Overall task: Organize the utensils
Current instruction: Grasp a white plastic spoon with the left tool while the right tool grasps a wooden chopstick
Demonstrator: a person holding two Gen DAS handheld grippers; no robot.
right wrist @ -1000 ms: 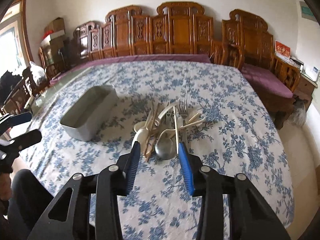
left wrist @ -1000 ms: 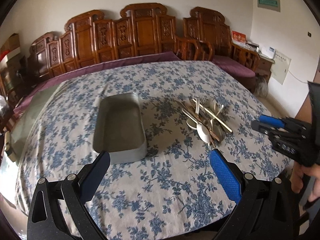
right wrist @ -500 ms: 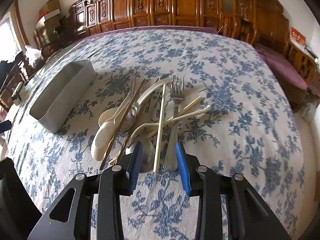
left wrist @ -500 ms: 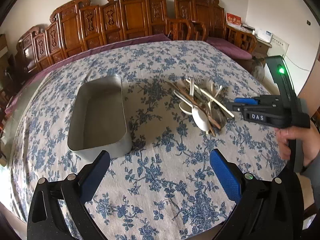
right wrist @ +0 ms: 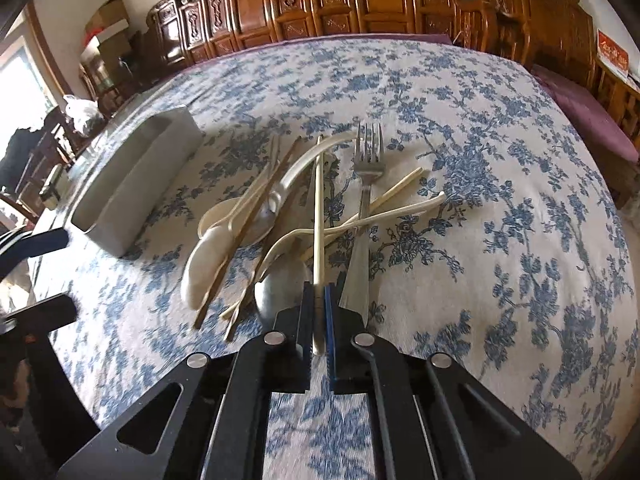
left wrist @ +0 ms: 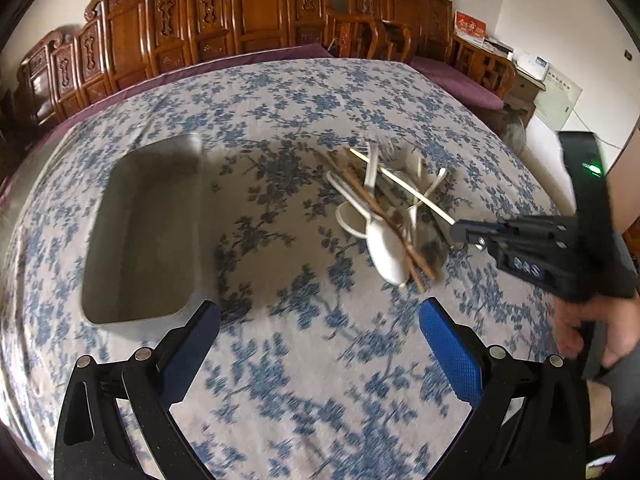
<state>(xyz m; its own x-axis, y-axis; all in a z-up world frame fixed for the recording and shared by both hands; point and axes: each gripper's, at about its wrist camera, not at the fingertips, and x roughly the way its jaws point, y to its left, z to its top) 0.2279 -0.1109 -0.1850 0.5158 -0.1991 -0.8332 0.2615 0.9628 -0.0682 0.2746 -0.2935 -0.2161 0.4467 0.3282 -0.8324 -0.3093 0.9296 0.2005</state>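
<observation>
A pile of utensils (right wrist: 304,208) lies on the blue-flowered tablecloth: cream spoons, a metal fork (right wrist: 366,200), a metal spoon, brown and cream chopsticks. My right gripper (right wrist: 318,300) is shut on the near end of a cream chopstick (right wrist: 318,200) that lies across the pile. In the left wrist view the right gripper (left wrist: 460,234) sits at the pile's (left wrist: 384,208) right edge. A grey rectangular tray (left wrist: 144,232) stands left of the pile, empty. My left gripper (left wrist: 320,344) is open and empty above the near cloth.
The round table (left wrist: 280,380) is ringed by carved wooden chairs (left wrist: 248,12) at the back. The tray also shows in the right wrist view (right wrist: 136,184), at the left. A person's hand (left wrist: 592,332) holds the right gripper at the table's right edge.
My right gripper moved forward to the pile and closed on the cream chopstick. My left gripper moved closer to the table and stayed open.
</observation>
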